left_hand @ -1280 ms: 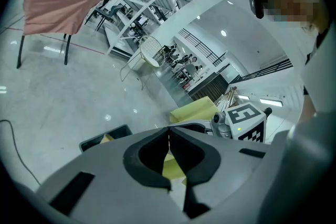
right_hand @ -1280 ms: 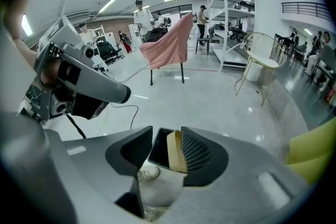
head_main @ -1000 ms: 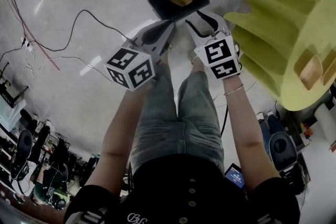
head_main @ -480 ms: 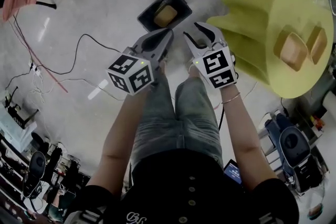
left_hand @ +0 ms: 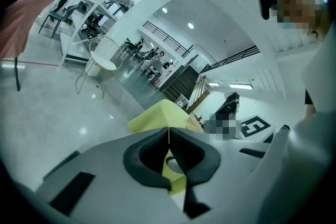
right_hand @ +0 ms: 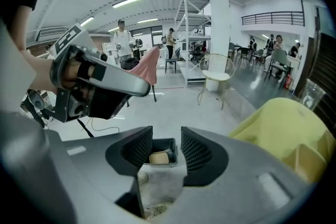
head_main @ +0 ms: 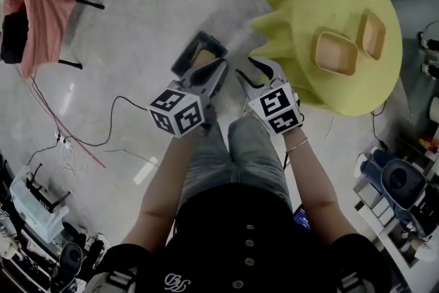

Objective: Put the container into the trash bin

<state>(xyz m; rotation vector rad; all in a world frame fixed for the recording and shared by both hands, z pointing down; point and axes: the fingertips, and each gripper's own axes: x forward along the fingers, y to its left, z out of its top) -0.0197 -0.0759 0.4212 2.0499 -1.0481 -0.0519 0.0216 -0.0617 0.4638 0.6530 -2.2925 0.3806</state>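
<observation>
A dark trash bin point(head_main: 186, 58) stands on the floor with a tan container point(head_main: 204, 57) lying inside it. Both grippers hang side by side above the bin's near edge, apart from it. My left gripper point(head_main: 221, 66) is shut with nothing between its pads; in the left gripper view its jaws point(left_hand: 168, 136) meet in a thin line in front of the yellow table point(left_hand: 160, 115). My right gripper point(head_main: 244, 72) is open and empty. In the right gripper view, the bin point(right_hand: 169, 145) and the container point(right_hand: 159, 157) show far below through the gap of the open gripper point(right_hand: 166, 147).
A round yellow-draped table point(head_main: 343, 89) stands to the right, with two more tan containers point(head_main: 334, 51) point(head_main: 372, 34) on top. Cables point(head_main: 82, 141) trail over the floor at left. A pink cloth point(head_main: 38, 10) hangs on a stand. A white chair point(right_hand: 215, 78) stands further off.
Both grippers have risen away from the bin, which now looks smaller and further below. The container stays in the bin. The table top has come fully into view.
</observation>
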